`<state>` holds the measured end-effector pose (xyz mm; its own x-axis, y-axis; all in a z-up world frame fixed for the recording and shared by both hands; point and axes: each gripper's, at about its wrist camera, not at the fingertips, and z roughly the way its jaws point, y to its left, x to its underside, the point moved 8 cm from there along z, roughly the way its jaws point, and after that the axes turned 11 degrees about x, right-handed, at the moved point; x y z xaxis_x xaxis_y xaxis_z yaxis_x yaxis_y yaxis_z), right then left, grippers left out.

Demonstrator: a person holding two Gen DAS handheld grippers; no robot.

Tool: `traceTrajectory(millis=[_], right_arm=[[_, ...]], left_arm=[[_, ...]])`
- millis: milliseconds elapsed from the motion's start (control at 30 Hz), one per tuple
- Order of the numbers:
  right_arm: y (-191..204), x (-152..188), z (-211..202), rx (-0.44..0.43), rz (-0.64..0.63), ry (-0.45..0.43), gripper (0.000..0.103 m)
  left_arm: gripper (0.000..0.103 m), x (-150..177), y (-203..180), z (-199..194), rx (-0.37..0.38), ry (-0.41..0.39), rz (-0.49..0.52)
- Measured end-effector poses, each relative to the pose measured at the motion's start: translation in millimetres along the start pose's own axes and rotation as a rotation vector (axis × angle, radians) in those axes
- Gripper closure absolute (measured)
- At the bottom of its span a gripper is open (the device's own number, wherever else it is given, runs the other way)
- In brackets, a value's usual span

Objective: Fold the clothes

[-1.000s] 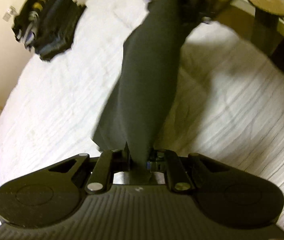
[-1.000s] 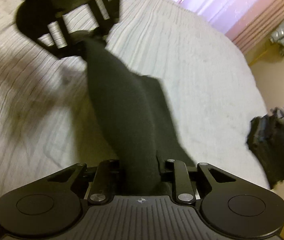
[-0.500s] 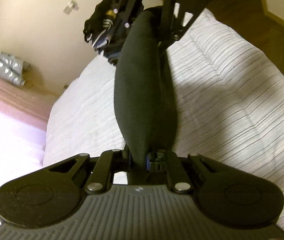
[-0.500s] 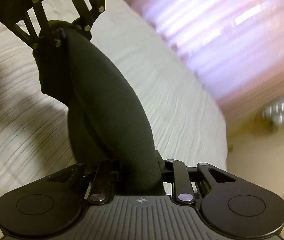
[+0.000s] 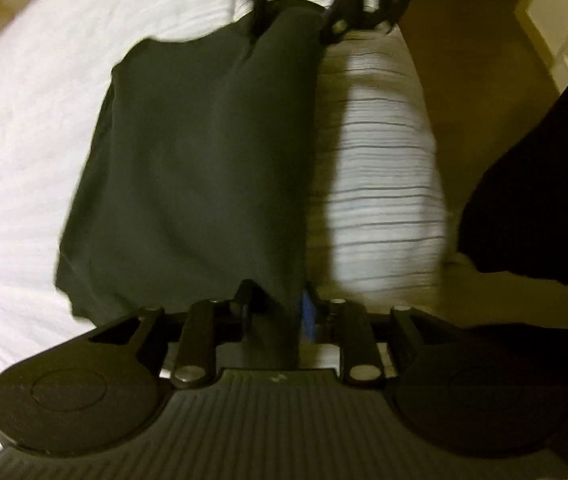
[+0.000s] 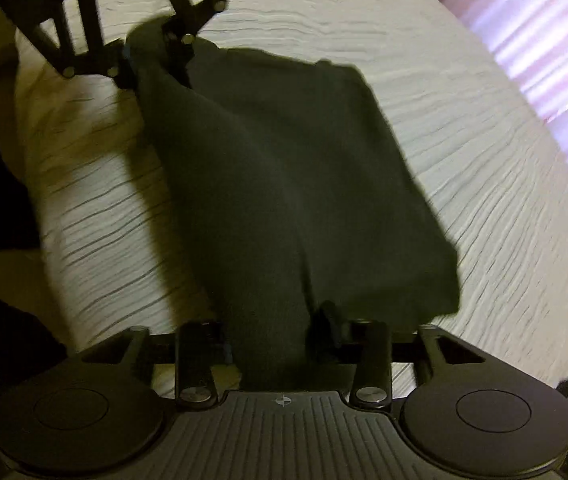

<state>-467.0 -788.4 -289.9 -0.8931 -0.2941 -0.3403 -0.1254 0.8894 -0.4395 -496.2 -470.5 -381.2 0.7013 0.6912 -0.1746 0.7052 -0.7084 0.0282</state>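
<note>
My left hand-held gripper (image 5: 273, 308) was clamped on one end of the dark garment (image 5: 203, 168), and my right hand-held gripper (image 6: 271, 344) was clamped on the opposite end. The cloth spread between them as a broad folded panel over the white striped bed (image 6: 464, 128), near its edge. Each hand-held gripper faced the other across the fabric.

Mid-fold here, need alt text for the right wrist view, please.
A dark garment stretches between the right tongs, shut on its near end, and the left tongs, gripping its far end. It spreads over a white ribbed bedspread.
</note>
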Motion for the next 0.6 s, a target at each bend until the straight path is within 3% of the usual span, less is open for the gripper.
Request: traceTrajectory(millis=[100,167,267,367,467,600], right_arm=[[-15.4,12.1,-12.5,-0.058,0.134,0.05,0.058],[-23.0,17.4,-23.8,-0.084,0.229,0.082,0.058],[-51.4,18.6,-32.5,-0.116,0.436,0.077,0.058],[-89.1,14.0,-33.7,-0.119,0.641,0.051,0.058],[-120.1,8.3,-18.8,-0.106,0.781,0.029,0.057],[-150.8,2.6,25.9,-0.118,0.944,0.022,0.057]], left_arm=[[0.075,12.1,4.4,-18.5,0.084,-0.038,-0.116],[0.07,15.8,22.2,-35.4,0.136,-0.124,-0.229],[0.064,20.1,77.4,-49.7,0.126,-0.232,-0.41],[0.061,19.5,138.3,-46.3,0.077,-0.292,-0.551],[0.061,19.0,193.3,-28.6,0.069,-0.331,-0.672],[0.061,13.0,237.3,7.8,0.109,-0.33,-0.765]])
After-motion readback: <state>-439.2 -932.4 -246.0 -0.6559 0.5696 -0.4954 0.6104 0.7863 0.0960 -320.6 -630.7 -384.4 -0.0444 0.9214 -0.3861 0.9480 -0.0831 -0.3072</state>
